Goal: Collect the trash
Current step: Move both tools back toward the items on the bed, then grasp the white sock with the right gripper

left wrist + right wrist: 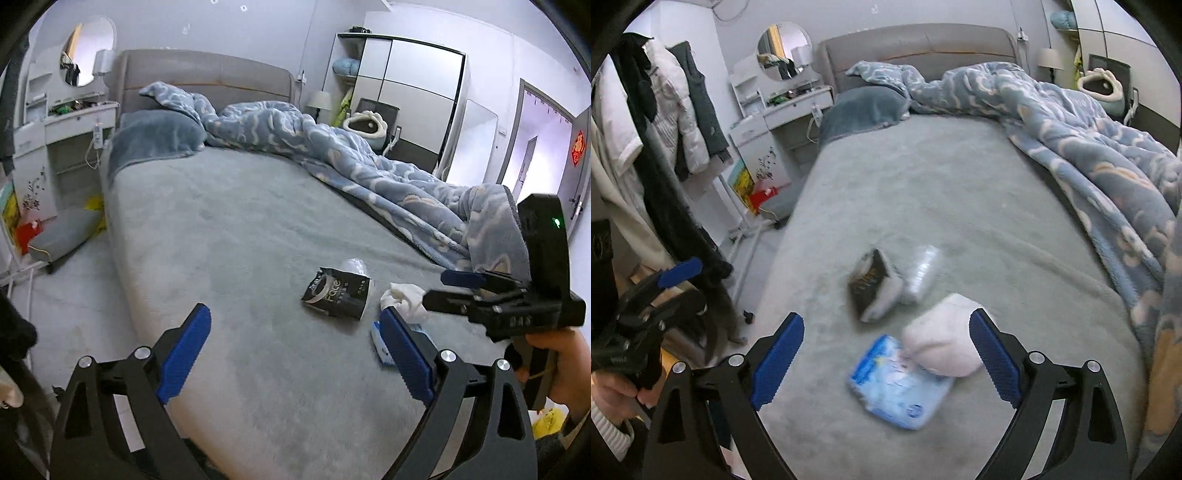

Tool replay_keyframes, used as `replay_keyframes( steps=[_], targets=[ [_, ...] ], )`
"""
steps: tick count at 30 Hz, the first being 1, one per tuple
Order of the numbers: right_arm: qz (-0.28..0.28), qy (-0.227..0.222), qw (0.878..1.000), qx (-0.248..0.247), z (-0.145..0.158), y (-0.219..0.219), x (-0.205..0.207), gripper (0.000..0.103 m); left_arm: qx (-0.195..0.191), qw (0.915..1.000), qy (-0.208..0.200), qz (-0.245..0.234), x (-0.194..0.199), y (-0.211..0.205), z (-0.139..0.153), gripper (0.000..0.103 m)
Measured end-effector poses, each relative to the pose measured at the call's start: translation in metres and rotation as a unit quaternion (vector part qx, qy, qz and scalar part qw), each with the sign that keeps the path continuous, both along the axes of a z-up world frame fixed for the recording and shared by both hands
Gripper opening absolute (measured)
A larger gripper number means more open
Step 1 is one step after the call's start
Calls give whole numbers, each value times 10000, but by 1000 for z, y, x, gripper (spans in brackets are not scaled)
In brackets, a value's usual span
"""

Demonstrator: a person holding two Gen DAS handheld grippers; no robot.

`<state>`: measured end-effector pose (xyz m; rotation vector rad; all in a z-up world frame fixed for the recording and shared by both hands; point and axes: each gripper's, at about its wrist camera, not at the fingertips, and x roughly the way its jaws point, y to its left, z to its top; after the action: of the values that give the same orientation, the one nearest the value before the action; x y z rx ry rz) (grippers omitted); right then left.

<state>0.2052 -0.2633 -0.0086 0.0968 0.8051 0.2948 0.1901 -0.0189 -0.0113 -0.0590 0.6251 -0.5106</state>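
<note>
In the left wrist view, the left gripper (295, 356) fills the lower frame, jaws wide with only bare bed (229, 236) between them. Right of centre lie the trash pieces: a black packet (337, 293), a crumpled tissue (404, 299) and a blue wrapper (380, 341), close together, probably for easy collecting.

In the right wrist view, the right gripper (886, 356) holds its jaws wide, empty, above the blurred tissue (942, 338) and blue wrapper (899, 391), likely lining up a first pick.
</note>
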Motion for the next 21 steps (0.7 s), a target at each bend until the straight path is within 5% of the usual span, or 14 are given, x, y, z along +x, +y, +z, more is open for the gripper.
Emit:
replay_keyframes(
  steps=[8,21],
  targets=[
    [-295,356,9981,415,-23,-21,19,93,235,9989,254,-314,32,-22,-18,95],
    [-201,804,9964,178,-49,-27,44,94,343,9957,479,-719,53,-58,-39,97]
  ],
)
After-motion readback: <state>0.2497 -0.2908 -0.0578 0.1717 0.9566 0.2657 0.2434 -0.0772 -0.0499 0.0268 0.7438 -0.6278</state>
